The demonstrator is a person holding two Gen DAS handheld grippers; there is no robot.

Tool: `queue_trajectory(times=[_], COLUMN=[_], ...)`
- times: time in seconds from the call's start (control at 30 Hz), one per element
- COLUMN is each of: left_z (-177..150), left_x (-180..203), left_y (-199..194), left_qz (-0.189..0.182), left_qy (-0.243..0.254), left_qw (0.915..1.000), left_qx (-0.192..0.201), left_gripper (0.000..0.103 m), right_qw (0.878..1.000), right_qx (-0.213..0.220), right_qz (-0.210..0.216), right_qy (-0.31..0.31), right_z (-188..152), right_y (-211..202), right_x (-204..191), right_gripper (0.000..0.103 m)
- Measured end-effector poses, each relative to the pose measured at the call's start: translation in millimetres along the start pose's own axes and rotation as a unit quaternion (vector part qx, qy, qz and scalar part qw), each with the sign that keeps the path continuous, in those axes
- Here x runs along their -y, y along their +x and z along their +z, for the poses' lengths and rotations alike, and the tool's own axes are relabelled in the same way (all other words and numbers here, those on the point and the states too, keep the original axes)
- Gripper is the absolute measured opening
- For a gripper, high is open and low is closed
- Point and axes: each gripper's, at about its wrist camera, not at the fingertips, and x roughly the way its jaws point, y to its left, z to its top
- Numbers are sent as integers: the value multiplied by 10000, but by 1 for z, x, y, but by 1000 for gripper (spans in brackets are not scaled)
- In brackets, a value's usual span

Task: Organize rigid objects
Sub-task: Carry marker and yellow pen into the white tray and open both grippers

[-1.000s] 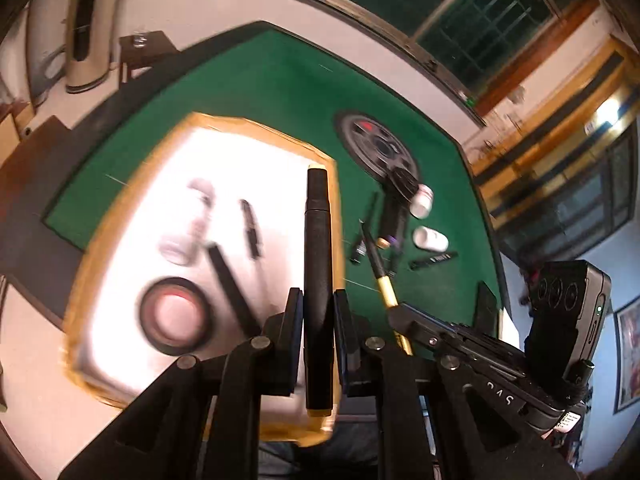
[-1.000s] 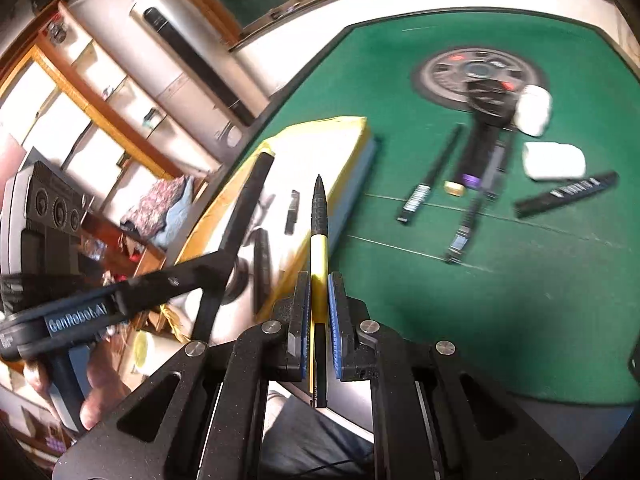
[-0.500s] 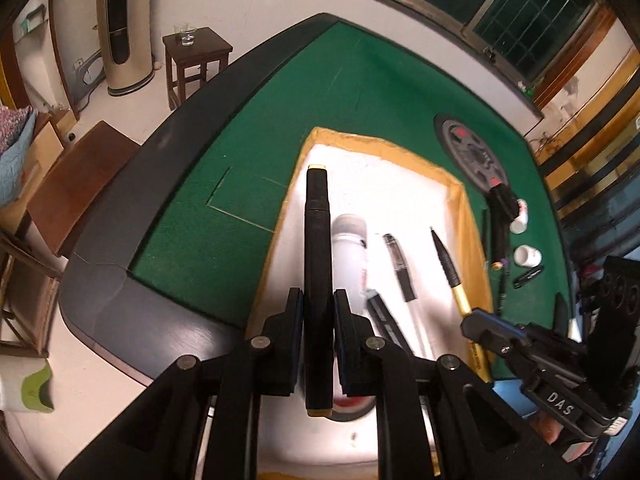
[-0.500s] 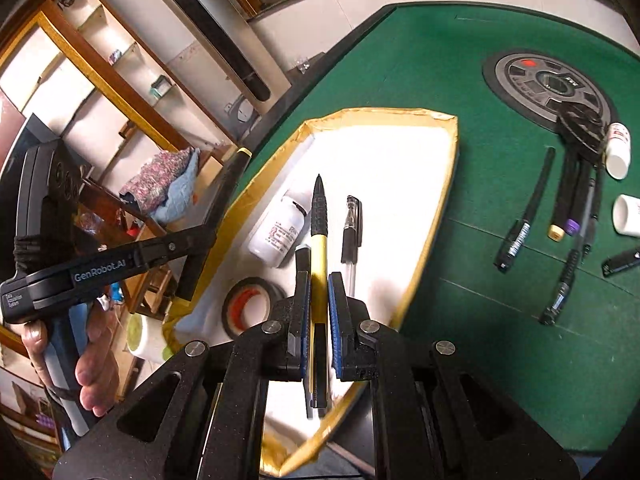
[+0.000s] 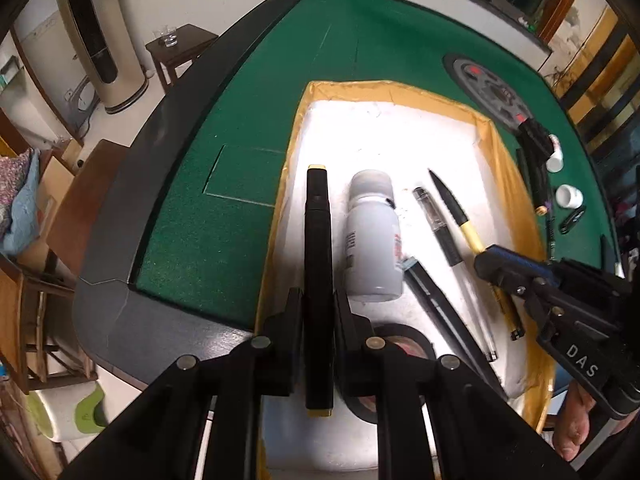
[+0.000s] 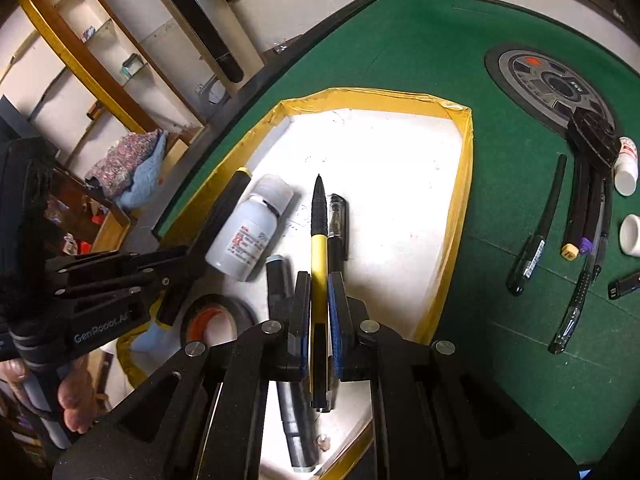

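Black plastic jaws of the left gripper are clamped on a thick black marker with yellow end caps, whose long axis runs straight out along the fingers toward 12 o'clock in the left wrist view. Its far cap hangs over the left margin of the white foam tray with a yellow taped rim, just beside the rim at 9 o'clock, with a white plastic bottle with a grey cap lying parallel at 3 o'clock. Blue-padded jaws of the right gripper pinch a slim yellow pen with a black ribbed tip, also pointing to 12 o'clock, directly over the tray's middle and alongside a clear-bodied black pen at its 3 o'clock. Both carried things already lie in line with the row in the tray, so the drop looks to turn on lowering rather than turning; neither seems to touch the foam yet. Further pens wait on the green felt table at 3 o'clock, nearer the right hand
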Motion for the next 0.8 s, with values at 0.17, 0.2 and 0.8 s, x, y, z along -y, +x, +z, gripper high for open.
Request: queue_trajectory(times=[0.17,0.2,0.8], left_z=[1,0,-27], left_x=[3,3,-4], left_y=[5,6,-19], left_qz=[40,12,-580], left_qy=[107,105,-385], left_qw=[9999,9999,9973], left_qx=[-80,-91,244], left_gripper=[13,13,39], right_qw=[9993,9990,9970], right_qx=[-70,-96,465], right_qz=[-352,-422,605], right_qy=[-93,-107,-110], right_z=[6,5,-17], right_y=[8,9,-38], right_x=[-5,-7,7], right_gripper=[8,8,27])
